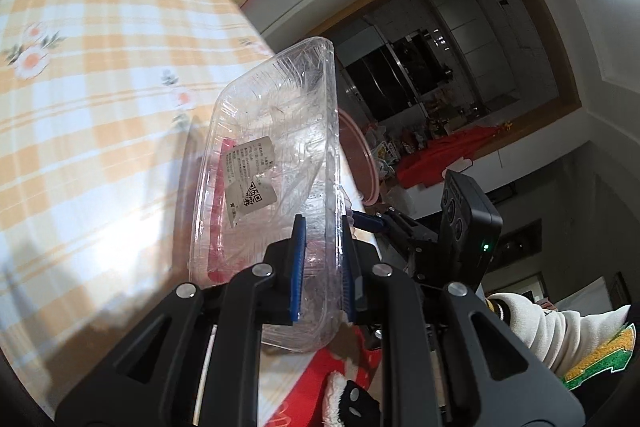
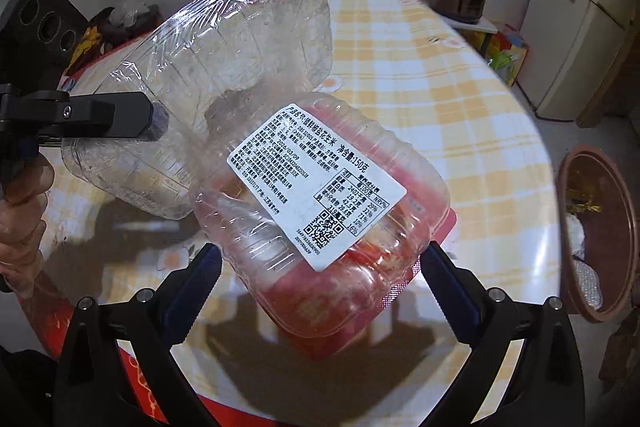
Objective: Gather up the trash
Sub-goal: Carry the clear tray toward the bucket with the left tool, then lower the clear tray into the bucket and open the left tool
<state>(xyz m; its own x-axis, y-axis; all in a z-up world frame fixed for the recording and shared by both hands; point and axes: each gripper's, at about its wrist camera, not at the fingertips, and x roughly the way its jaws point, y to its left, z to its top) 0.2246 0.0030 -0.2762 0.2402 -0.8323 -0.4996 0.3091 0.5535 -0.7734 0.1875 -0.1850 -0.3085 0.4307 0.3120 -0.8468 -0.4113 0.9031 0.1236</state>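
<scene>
Left gripper [image 1: 322,267] is clamped tight on the wall of the clear plastic tray [image 1: 276,147], holding it up above the checked tablecloth [image 1: 100,107]. To its right, the right gripper [image 2: 320,275] grips the red-stained container [image 2: 320,211] between wide-set fingers, label up, touching the tray, with the brown bin [image 2: 600,235] far right.

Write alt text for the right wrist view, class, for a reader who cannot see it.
The right gripper holds a clear ribbed plastic food tray with red residue and a white printed label above a yellow checked tablecloth. At left, the left gripper pinches a second clear plastic tray wrapped in cling film. A brown round bin stands at right.
</scene>
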